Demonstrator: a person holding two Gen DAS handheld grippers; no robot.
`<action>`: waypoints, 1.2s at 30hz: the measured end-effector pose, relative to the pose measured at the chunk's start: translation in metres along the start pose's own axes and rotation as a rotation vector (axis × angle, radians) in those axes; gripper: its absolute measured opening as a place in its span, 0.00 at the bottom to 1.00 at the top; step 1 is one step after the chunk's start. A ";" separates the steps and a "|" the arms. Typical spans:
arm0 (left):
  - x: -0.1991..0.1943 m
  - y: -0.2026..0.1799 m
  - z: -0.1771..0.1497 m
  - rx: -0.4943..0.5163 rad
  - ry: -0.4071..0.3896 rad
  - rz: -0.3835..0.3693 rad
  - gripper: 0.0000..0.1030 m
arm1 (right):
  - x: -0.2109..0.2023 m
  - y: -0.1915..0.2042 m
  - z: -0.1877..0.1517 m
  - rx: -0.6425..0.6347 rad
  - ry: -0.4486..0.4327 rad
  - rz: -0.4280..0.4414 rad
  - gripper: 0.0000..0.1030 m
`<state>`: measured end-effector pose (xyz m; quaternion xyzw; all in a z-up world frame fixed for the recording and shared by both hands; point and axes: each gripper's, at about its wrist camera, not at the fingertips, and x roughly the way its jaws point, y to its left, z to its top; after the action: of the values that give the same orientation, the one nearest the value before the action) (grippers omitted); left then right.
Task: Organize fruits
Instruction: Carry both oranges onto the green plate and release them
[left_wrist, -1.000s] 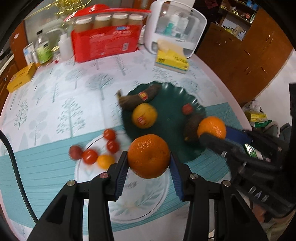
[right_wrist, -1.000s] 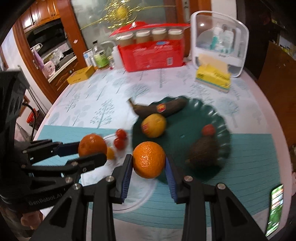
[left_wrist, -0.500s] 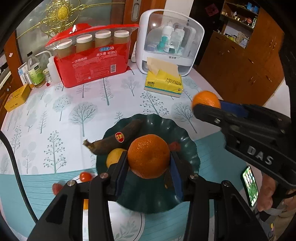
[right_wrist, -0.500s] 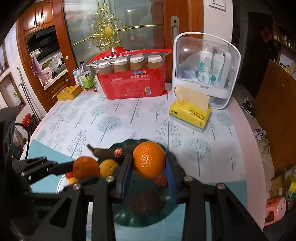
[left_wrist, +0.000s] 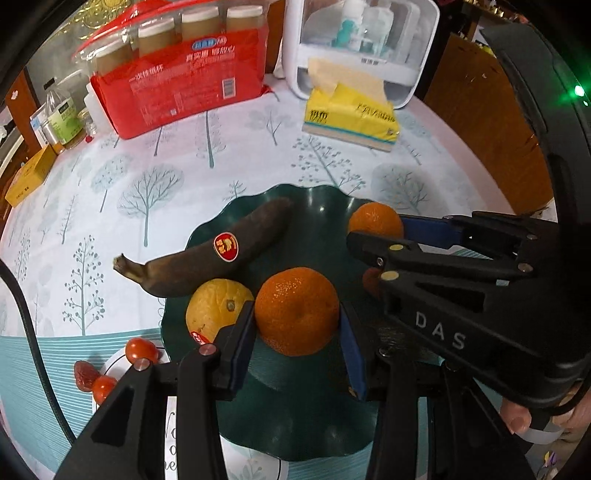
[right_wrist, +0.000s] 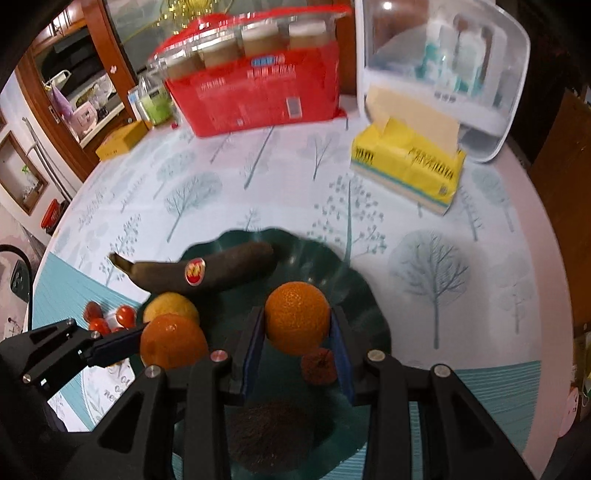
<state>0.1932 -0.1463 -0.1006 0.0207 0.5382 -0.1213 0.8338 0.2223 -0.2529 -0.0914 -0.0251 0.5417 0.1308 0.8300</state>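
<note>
We hold one orange (left_wrist: 297, 310) in the left gripper (left_wrist: 297, 334) and another orange (right_wrist: 297, 317) in the right gripper (right_wrist: 297, 345), both above the green plate (left_wrist: 317, 210), so next we lower and release them.

The plate (left_wrist: 325, 206) is dark green; the banana (left_wrist: 207, 258) on it is brown-black with a red and yellow sticker (left_wrist: 226, 246); two oranges (left_wrist: 297, 310) (right_wrist: 297, 317) are bright orange; the lemon (left_wrist: 218, 310) is yellow; the tablecloth (left_wrist: 155, 177) is white, printed with grey-blue trees; the tissue pack (left_wrist: 351, 118) is yellow; the bag (left_wrist: 177, 85) is red.
</note>
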 end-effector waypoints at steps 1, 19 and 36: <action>0.002 0.001 0.000 -0.003 0.004 0.001 0.41 | 0.003 0.000 0.000 -0.002 0.005 0.001 0.35; -0.002 -0.006 -0.004 0.021 -0.002 0.043 0.70 | 0.020 0.001 -0.010 -0.020 0.033 0.020 0.46; -0.028 -0.006 -0.015 0.006 -0.028 0.045 0.78 | -0.003 0.009 -0.012 -0.012 -0.017 0.034 0.46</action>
<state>0.1679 -0.1450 -0.0811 0.0336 0.5255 -0.1043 0.8437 0.2081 -0.2468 -0.0928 -0.0196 0.5341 0.1485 0.8320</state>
